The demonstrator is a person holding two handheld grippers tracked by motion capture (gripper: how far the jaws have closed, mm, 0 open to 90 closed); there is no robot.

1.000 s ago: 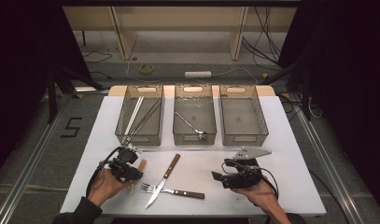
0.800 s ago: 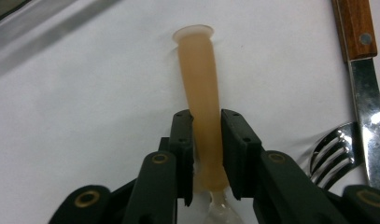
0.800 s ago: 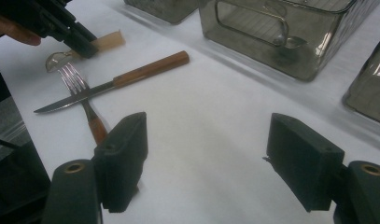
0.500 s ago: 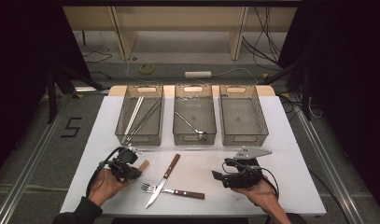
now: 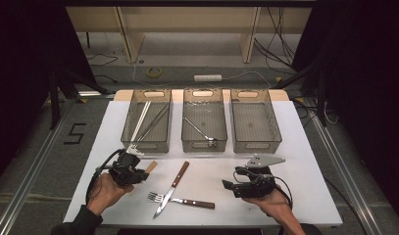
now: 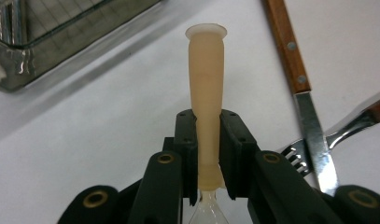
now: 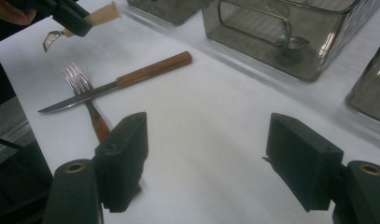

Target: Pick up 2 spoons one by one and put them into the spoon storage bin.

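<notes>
My left gripper is shut on the cream handle of a spoon, held just above the white table near the front left. Its jaws have just been closing on that handle. From the right gripper view the spoon's metal bowl hangs behind the left gripper. A wooden-handled knife lies across a wooden-handled fork at the front middle. My right gripper rests at the front right, open, with bare table between its jaws.
Three clear bins stand in a row at the back. The left bin holds several long utensils, the middle bin one metal spoon, and the right bin nothing. The table's front edge is close behind both hands.
The left gripper has risen a little with the cream-handled spoon in it. The right gripper, knife and fork have stayed where they were.
</notes>
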